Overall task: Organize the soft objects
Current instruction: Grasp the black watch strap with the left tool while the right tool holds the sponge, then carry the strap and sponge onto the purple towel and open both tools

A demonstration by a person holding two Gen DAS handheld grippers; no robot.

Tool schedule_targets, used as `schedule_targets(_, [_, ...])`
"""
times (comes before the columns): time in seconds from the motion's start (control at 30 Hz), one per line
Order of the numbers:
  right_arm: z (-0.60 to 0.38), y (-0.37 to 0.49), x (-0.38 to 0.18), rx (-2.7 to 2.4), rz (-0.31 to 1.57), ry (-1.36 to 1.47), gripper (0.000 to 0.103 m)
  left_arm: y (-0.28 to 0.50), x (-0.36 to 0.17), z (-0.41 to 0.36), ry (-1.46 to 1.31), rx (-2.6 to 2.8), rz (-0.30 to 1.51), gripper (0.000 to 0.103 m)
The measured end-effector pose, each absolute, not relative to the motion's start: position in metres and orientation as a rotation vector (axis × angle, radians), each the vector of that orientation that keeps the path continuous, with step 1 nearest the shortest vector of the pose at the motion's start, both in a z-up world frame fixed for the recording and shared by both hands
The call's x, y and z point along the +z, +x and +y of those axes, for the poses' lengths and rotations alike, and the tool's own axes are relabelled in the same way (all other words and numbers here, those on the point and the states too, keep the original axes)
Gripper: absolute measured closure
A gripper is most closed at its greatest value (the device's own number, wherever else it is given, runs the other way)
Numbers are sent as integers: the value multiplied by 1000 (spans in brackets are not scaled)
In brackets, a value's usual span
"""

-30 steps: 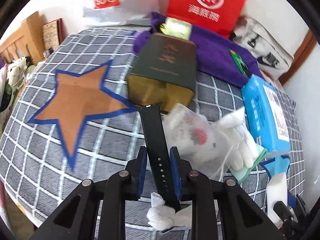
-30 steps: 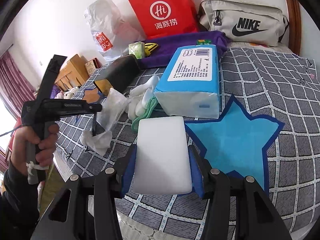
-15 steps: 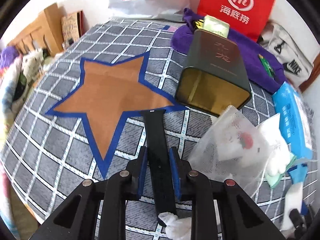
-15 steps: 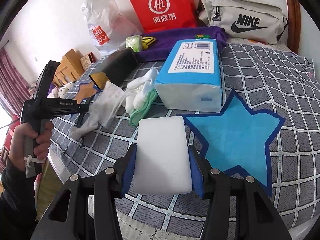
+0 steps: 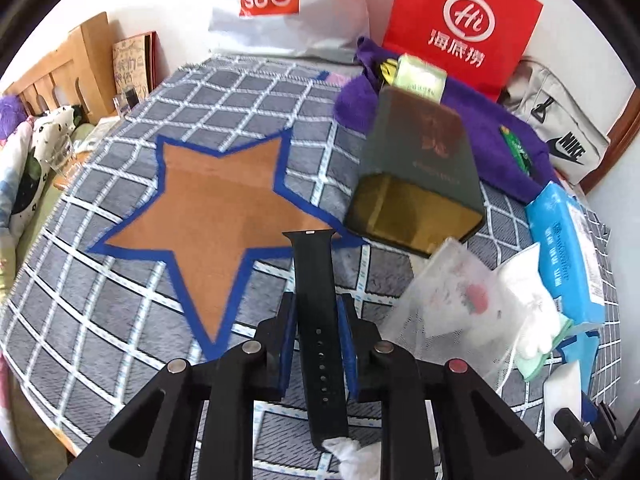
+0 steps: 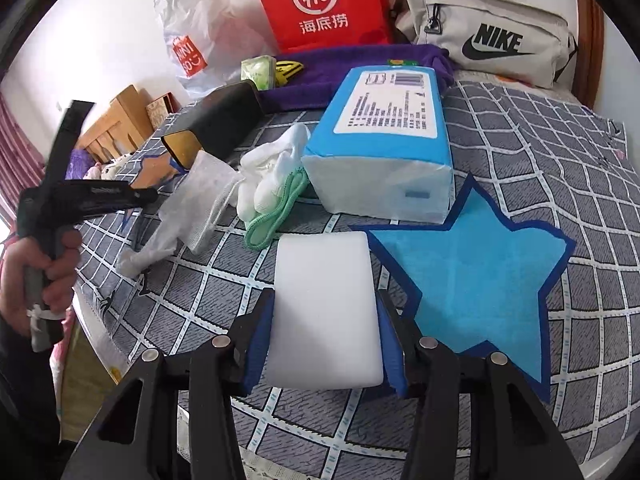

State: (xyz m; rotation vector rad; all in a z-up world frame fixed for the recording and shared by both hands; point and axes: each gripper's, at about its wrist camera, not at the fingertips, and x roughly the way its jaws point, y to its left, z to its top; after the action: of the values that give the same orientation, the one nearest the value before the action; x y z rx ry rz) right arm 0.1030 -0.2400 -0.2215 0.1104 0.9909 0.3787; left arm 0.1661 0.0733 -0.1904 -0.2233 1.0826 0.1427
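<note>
My left gripper (image 5: pixel 318 312) is shut on a black watch strap (image 5: pixel 314 280) and holds it above the bed, its tip over the lower right edge of the brown star (image 5: pixel 218 200). My right gripper (image 6: pixel 324 312) is shut on a white sponge block (image 6: pixel 326 304), held just left of the blue star (image 6: pixel 476 284). The left gripper with the strap also shows at the left of the right wrist view (image 6: pixel 92 196). A mesh pouch (image 6: pixel 200 196), white gloves (image 6: pixel 272 168) and a green cloth (image 6: pixel 276 216) lie between the stars.
A dark tin box (image 5: pixel 416 184) lies on its side beside the brown star. A blue tissue pack (image 6: pixel 384 140) lies behind the blue star. A purple towel (image 5: pixel 500 136), red bag (image 6: pixel 320 0), Miniso bag (image 5: pixel 280 0) and Nike pouch (image 6: pixel 488 44) line the wall. The bed edge is near.
My left gripper has swung left with the strap, from over the pouch and tin toward the brown star. My right gripper with the sponge has hardly moved.
</note>
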Motion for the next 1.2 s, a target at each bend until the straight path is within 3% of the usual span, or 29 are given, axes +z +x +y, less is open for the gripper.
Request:
schedule_targets(0.57, [-247, 114, -143, 316, 854, 119, 54, 169, -121, 82, -234, 43, 960, 83])
schedule_targets(1.2, [-251, 206, -74, 237, 757, 148, 54, 252, -66, 63, -229, -61, 898, 83])
